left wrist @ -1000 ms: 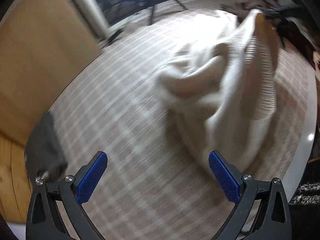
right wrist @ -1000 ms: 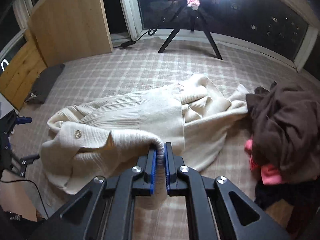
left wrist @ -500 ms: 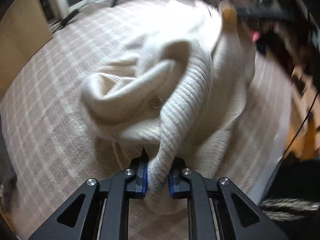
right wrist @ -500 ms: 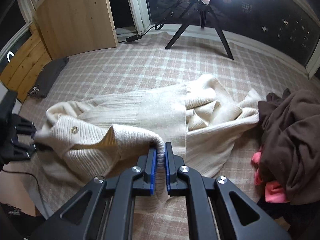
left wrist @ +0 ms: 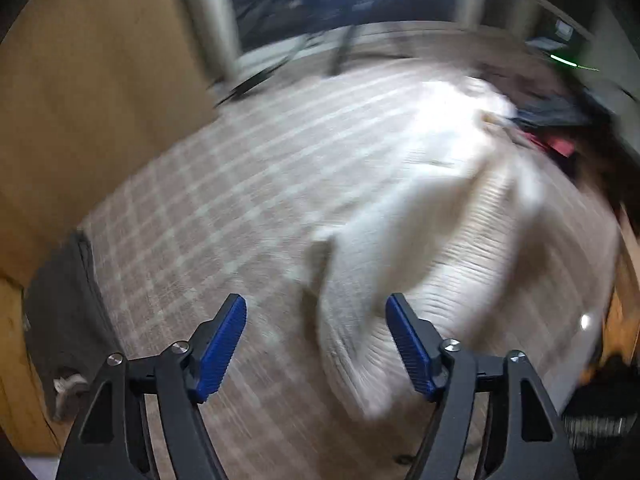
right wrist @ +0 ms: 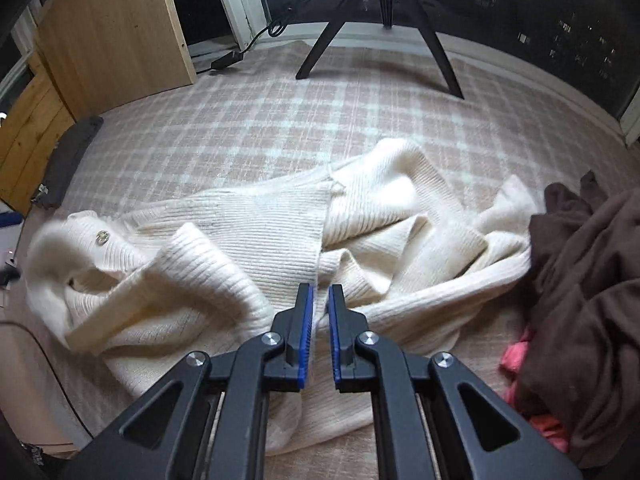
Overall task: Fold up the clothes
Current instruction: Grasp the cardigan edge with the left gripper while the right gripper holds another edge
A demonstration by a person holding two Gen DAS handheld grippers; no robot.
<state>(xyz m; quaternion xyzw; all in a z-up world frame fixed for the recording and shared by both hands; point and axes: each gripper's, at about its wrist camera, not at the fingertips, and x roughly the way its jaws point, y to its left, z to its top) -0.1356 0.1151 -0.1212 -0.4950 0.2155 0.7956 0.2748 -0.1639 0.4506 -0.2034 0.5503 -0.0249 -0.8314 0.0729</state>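
Cardigan: a cream ribbed knit cardigan (right wrist: 256,240) lies crumpled on the checked bedspread (right wrist: 280,120), spread from about 9 o'clock to 3 o'clock across the middle of the right wrist view. A round metal button (right wrist: 101,237) shows on its collar end at 9 o'clock. One thick sleeve (right wrist: 192,276) lies doubled over the body at about 8 o'clock.

Right gripper: the right gripper (right wrist: 319,308) points steeply down at the cardigan from 6 o'clock. Its blue pads (right wrist: 305,332) stand almost together, with only a thin slit between them. A thin edge of cream knit runs down into that slit; whether the pads actually pinch it I cannot tell for sure.

Left gripper: the left gripper (left wrist: 316,340) has its jaws well apart, having just been opening, and nothing is between the blue pads (left wrist: 218,350). In this blurred view the cardigan (left wrist: 420,232) runs from 1 o'clock down to 5 o'clock, its lower end just beside the right-hand pad, apart from it.

Other clothes: a dark brown garment (right wrist: 580,280) is heaped at 3 o'clock in the right wrist view, touching the cardigan's far end, with something pink (right wrist: 516,356) under it at 4 o'clock. A grey cloth (right wrist: 68,160) lies at the bedspread's edge at 9 to 10 o'clock.

Surroundings: a black tripod (right wrist: 380,20) stands at 12 o'clock beyond the bedspread; a light wooden panel (right wrist: 108,40) stands at 10 to 11 o'clock.
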